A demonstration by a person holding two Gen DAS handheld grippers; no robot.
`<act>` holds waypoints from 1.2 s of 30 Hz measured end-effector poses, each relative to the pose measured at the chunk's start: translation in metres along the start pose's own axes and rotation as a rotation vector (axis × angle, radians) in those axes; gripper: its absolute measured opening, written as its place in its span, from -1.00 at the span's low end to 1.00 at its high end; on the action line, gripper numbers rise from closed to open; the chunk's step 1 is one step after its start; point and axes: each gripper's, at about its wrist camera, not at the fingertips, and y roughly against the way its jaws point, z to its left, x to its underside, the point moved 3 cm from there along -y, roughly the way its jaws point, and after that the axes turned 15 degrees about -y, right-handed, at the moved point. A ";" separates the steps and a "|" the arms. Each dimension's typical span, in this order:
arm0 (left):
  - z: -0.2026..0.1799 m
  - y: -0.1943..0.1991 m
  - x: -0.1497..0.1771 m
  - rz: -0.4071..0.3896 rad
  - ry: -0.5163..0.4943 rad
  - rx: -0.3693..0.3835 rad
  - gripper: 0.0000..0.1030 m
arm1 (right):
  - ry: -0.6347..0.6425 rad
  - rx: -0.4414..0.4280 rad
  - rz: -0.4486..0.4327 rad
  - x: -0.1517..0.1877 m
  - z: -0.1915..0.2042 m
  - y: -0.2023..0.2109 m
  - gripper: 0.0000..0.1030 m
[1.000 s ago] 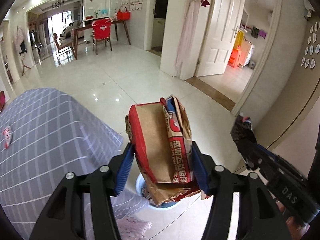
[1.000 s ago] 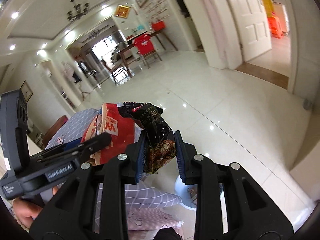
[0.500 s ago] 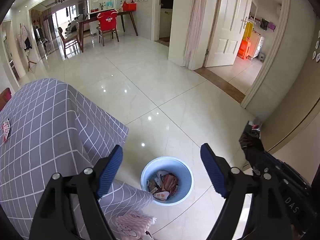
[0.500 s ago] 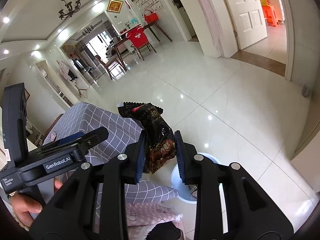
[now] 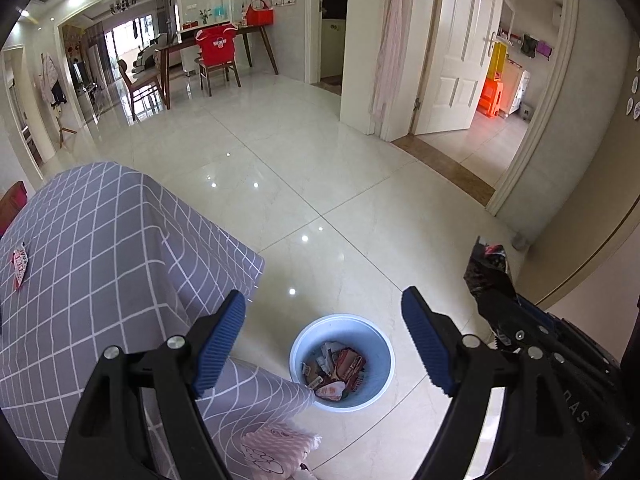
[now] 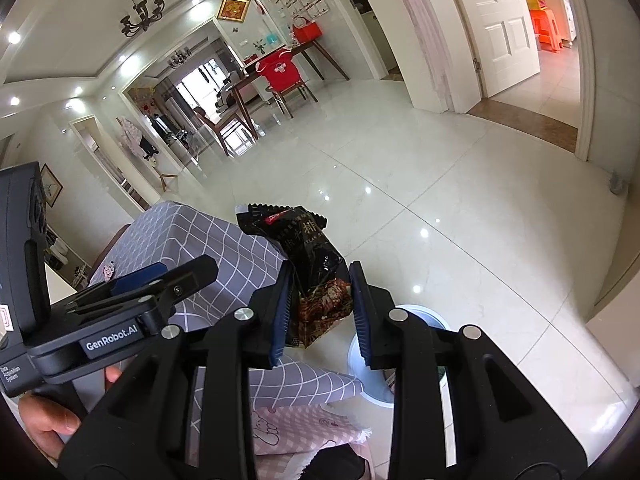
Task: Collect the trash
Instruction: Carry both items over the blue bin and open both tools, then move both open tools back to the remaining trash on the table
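Left wrist view is showing the left gripper [image 5: 323,340] hanging with its jaws spread wide and nothing between them, poised above the blue trash bin [image 5: 342,362], which is standing on the tiled floor [image 5: 320,184] just beside the draped corner of the grey checked tablecloth [image 5: 100,248]; crumpled wrappers are lying inside the bin. Right wrist view is showing the right gripper [image 6: 320,312] clamping the lower part of a black snack wrapper [image 6: 308,264], whose serrated top is sticking up past the pads, while the bin's rim [image 6: 420,314] is peeking out below and behind the right-hand finger. To drop this piece well, the person is probably needing to carry the right gripper further over the bin's mouth, tilt the wrapper downward, and only then part the jaws, since light foil may drift and land on the floor or catch on the cloth's hanging edge. Further along the tablecloth, near its far left edge, a small pink wrapper [image 5: 19,262] is lying flat, likely the next piece to fetch.
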 end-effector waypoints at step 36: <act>0.132 0.084 0.053 -0.083 0.157 -0.133 0.58 | 0.192 -0.083 0.014 0.037 0.139 -0.021 0.25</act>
